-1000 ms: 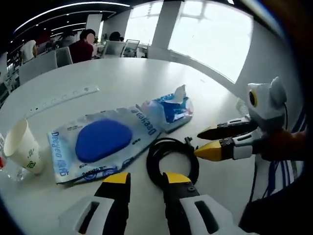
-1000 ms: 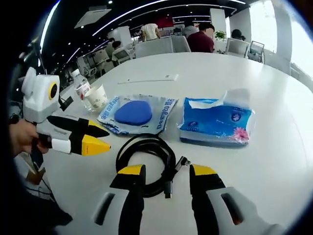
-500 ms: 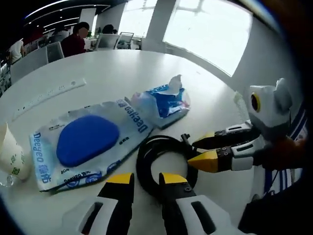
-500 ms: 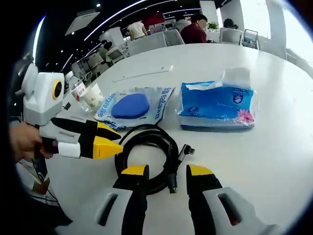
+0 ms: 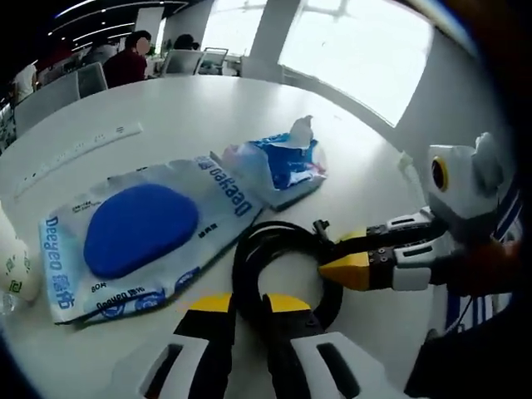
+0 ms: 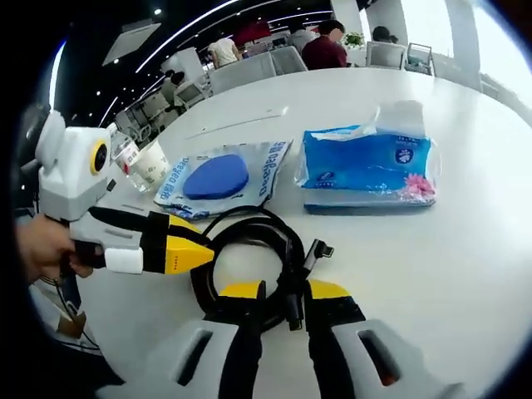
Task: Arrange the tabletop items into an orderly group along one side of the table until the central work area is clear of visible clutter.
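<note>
A coiled black cable (image 5: 283,237) lies on the white table (image 5: 191,108) close in front of me. My left gripper (image 5: 249,303) has its yellow-tipped jaws shut on the coil's near edge. From the right, my right gripper (image 5: 332,253) pinches the opposite side of the coil. In the right gripper view the cable (image 6: 245,223) runs between the right gripper (image 6: 284,291) jaws, near its plug. The left gripper (image 6: 199,245) bites the coil from the left there. A wipes pack (image 5: 133,233) with a blue oval and a blue tissue pack (image 5: 283,162) lie just beyond.
A paper cup (image 6: 151,162) and a small water bottle (image 6: 126,154) stand left of the wipes pack (image 6: 216,176), and the tissue pack (image 6: 366,166) lies to its right. A long white strip (image 5: 75,154) lies farther back. People sit at distant tables.
Both grippers' jaws have narrowed from open to closed on the cable coil. Both cameras have moved in closer to it. The packs and cup stay put.
</note>
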`<state>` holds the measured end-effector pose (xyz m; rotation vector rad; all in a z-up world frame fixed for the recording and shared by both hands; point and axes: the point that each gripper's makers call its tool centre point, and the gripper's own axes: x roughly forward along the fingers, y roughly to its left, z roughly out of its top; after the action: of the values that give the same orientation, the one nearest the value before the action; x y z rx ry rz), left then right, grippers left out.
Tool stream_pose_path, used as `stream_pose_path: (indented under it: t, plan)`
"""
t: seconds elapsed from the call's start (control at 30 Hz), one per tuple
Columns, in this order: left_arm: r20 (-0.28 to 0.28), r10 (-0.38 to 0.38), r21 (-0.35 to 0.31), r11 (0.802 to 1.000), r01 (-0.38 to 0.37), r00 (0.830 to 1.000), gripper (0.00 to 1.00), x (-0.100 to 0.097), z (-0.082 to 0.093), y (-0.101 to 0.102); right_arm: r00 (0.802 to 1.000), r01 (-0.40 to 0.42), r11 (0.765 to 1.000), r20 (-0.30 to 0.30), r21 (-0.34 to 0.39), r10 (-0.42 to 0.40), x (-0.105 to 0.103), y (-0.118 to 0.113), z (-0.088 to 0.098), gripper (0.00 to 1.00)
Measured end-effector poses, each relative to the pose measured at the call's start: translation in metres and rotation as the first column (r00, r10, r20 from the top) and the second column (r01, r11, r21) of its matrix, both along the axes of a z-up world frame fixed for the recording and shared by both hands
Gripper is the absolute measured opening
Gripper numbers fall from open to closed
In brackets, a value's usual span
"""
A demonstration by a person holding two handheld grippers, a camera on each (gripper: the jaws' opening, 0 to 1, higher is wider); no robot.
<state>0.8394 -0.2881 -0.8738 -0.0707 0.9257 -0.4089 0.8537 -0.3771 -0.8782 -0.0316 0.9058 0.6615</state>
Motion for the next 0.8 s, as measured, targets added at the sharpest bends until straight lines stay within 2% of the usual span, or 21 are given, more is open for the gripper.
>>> stream_pose_path:
  t: [0.27, 0.37, 0.57, 0.8]
  plan:
    - [-0.037, 0.03, -0.039, 0.999, -0.032, 0.999, 0.04, -0.003, 0.001, -0.001, 0.998, 0.046, 0.999, -0.035, 0.022, -0.046, -0.002, -0.003, 0.001, 0.11]
    - [-0.052, 0.049, -0.05, 0.997, -0.051, 0.997, 0.03, -0.005, 0.004, -0.002, 0.997, 0.069, 0.997, -0.03, 0.044, -0.067, -0.001, -0.005, 0.007, 0.09]
    - [-0.04, 0.048, -0.062, 0.997, -0.05, 0.998, 0.03, -0.005, 0.017, -0.007, 0.997, 0.082, 0.995, -0.013, 0.063, -0.082, 0.0, -0.009, 0.02, 0.09]
    - [-0.025, 0.037, -0.073, 0.997, -0.038, 0.999, 0.02, 0.003, 0.027, -0.016, 0.995, 0.102, 0.992, 0.012, 0.069, -0.103, 0.007, -0.018, 0.027, 0.08]
